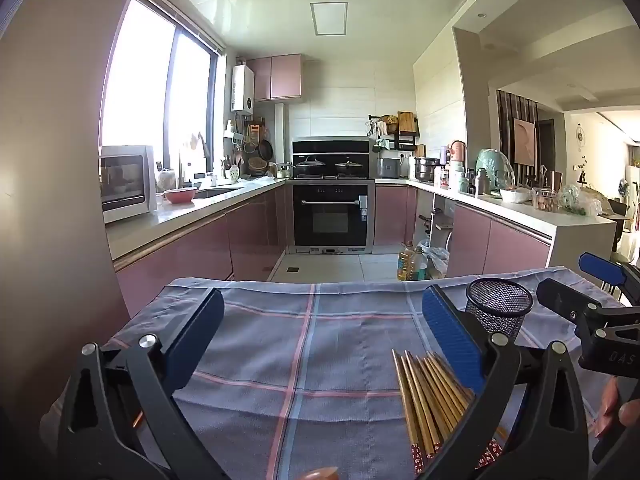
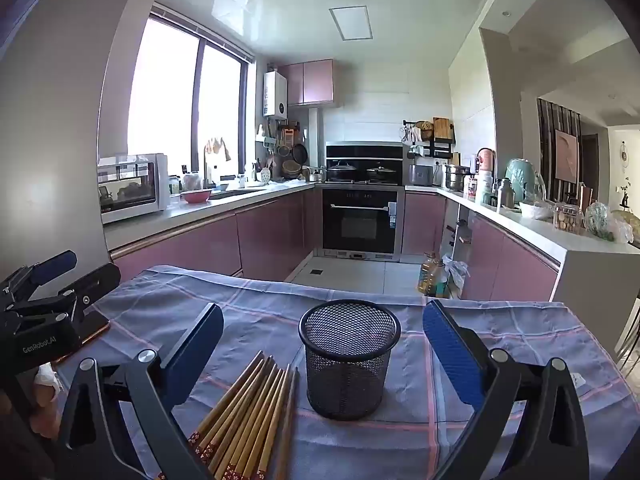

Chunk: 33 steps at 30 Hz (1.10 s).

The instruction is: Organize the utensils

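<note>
Several wooden chopsticks [image 2: 252,412] with red patterned ends lie in a bundle on the blue plaid tablecloth [image 2: 500,360]. An upright black mesh cup [image 2: 349,356] stands just right of them and looks empty. My right gripper [image 2: 323,348] hovers open above the cloth, with the cup between its blue pads [image 2: 452,352] and nothing touched. In the left wrist view my left gripper [image 1: 323,332] is open over bare cloth [image 1: 280,344]; the chopsticks [image 1: 428,400] lie beside its right finger and the mesh cup [image 1: 498,304] stands beyond. The right gripper [image 1: 576,284] shows at the right edge.
The table's far edge [image 2: 320,286] drops to a tiled kitchen floor with oil bottles [image 2: 430,276]. Pink cabinets, a black oven [image 2: 360,220] and cluttered counters lie far behind. A person's fingers [image 1: 616,404] show at the right, and the left gripper [image 2: 44,300] at the left edge.
</note>
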Each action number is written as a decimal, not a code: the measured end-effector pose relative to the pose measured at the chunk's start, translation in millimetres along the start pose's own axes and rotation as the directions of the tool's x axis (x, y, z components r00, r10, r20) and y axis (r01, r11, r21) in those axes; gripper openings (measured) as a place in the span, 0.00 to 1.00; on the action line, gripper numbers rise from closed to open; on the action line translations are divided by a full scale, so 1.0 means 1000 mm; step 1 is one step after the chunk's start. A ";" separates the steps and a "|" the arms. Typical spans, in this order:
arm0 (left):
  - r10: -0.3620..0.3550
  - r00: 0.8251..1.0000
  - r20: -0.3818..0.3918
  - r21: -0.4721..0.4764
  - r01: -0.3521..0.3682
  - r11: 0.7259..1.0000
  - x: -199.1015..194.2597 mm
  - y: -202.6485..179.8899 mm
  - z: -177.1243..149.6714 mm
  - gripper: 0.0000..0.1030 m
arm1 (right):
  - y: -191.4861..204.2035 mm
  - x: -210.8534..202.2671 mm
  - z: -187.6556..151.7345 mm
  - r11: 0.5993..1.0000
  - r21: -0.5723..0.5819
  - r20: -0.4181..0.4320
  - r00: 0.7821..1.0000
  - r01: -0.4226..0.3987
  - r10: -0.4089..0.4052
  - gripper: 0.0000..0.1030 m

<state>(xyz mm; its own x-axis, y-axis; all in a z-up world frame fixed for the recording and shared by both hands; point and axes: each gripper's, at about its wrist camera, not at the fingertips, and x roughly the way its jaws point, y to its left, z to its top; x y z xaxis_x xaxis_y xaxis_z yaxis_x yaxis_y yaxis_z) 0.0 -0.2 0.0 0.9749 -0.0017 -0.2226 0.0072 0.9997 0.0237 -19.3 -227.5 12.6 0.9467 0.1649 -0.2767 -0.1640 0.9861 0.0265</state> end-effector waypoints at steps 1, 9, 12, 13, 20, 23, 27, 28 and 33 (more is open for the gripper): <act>0.001 1.000 0.000 -0.002 -0.001 1.000 0.000 0.000 0.000 0.95 | 0.000 0.000 0.000 1.000 0.001 0.001 1.000 0.001 -0.001 0.94; 0.002 1.000 0.026 0.006 -0.002 1.000 -0.004 0.005 -0.002 0.95 | 0.000 0.001 0.000 1.000 -0.009 0.005 1.000 0.001 -0.001 0.94; 0.002 1.000 0.031 0.010 -0.002 1.000 -0.003 0.003 -0.003 0.95 | 0.000 0.001 0.002 1.000 -0.007 0.009 1.000 0.002 -0.002 0.94; 0.004 0.999 0.035 0.013 -0.005 1.000 -0.003 -0.002 -0.002 0.95 | 0.000 0.002 0.002 1.000 -0.005 0.010 1.000 0.002 -0.002 0.94; 0.006 0.999 0.042 0.015 -0.006 1.000 -0.005 -0.004 -0.001 0.95 | 0.002 -0.002 0.001 1.000 -0.003 0.019 1.000 0.004 -0.004 0.94; 0.007 0.999 0.046 0.015 -0.008 1.000 -0.006 -0.004 0.000 0.95 | 0.001 -0.002 0.002 1.000 0.000 0.019 1.000 0.002 -0.002 0.94; 0.008 0.999 0.050 0.015 -0.009 1.000 -0.007 -0.005 0.000 0.95 | 0.001 -0.003 0.001 1.000 -0.002 0.023 1.000 0.003 -0.003 0.94; 0.008 0.999 0.050 0.016 -0.009 1.000 -0.007 -0.005 0.000 0.95 | 0.001 -0.003 0.002 1.000 -0.002 0.024 1.000 0.005 -0.005 0.94; 0.010 0.999 0.051 0.016 -0.010 1.000 -0.006 -0.006 0.000 0.95 | -0.001 -0.004 0.002 1.000 0.002 0.025 1.000 0.003 -0.003 0.94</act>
<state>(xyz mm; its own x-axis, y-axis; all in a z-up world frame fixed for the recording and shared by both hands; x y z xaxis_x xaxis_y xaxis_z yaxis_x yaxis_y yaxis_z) -5.9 -5.9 0.7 0.9850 0.0066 -0.1723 0.0006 0.9991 0.0418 -22.9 -228.7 16.0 0.9537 0.1626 -0.2531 -0.1607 0.9866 0.0282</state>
